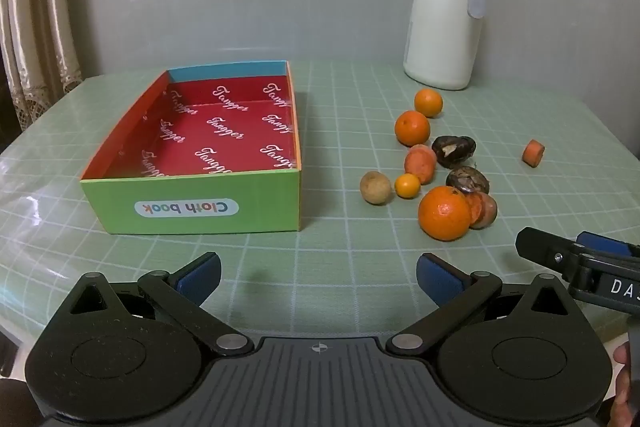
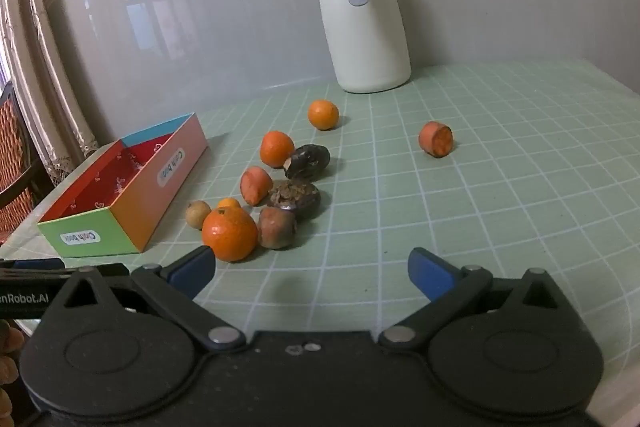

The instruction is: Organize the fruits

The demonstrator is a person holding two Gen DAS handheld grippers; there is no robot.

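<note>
Hand-held grippers apart above the table, fruit loose beside the box

Left hand-held gripper (image 1: 318,277) hovers over the green grid table (image 1: 340,267) with fingers spread wide and nothing between them. Right hand-held gripper (image 2: 311,273) is likewise spread and empty, its left fingertip just beside the large orange (image 2: 229,234). Beyond lie smaller oranges, carrot pieces and dark fruits in a cluster (image 2: 280,183), right of the empty box (image 1: 208,147); one carrot piece (image 2: 436,139) sits apart near the white jug (image 2: 362,15)

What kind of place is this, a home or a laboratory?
Probably a home dining room: a curtain hangs at the left, a white thermos jug stands on the table, and a window is reflected in the wall.
</note>
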